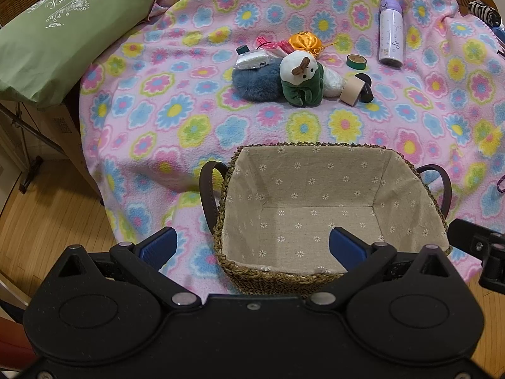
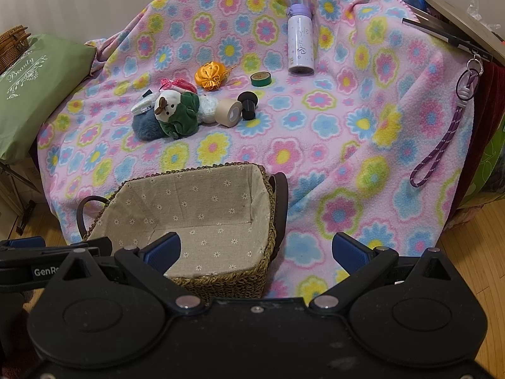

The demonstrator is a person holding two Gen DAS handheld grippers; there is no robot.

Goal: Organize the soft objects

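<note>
A woven basket (image 1: 227, 262) with a daisy-print lining stands empty on the floral blanket (image 1: 176, 120), near its front edge; it also shows in the right wrist view (image 2: 221, 284). Beyond it lies a pile: a white and green plush toy (image 1: 301, 79) (image 2: 175, 110), a blue-grey fuzzy pouch (image 1: 255, 85) (image 2: 146, 128), an orange satin pouch (image 1: 304, 42) (image 2: 210, 75) and a pink pouch (image 2: 176, 83). My left gripper (image 1: 252, 246) is open and empty over the basket's near left rim. My right gripper (image 2: 255, 249) is open and empty at the basket's right side.
A lilac bottle (image 1: 391, 36) (image 2: 300, 42) lies at the back right. A green tape roll (image 1: 356, 62), a beige tape roll (image 1: 350, 92), a black knob (image 1: 366, 87) and a silver packet (image 1: 254, 60) lie by the pile. A green pillow (image 1: 53, 31) is at the left. A purple cord (image 2: 442, 145) hangs right.
</note>
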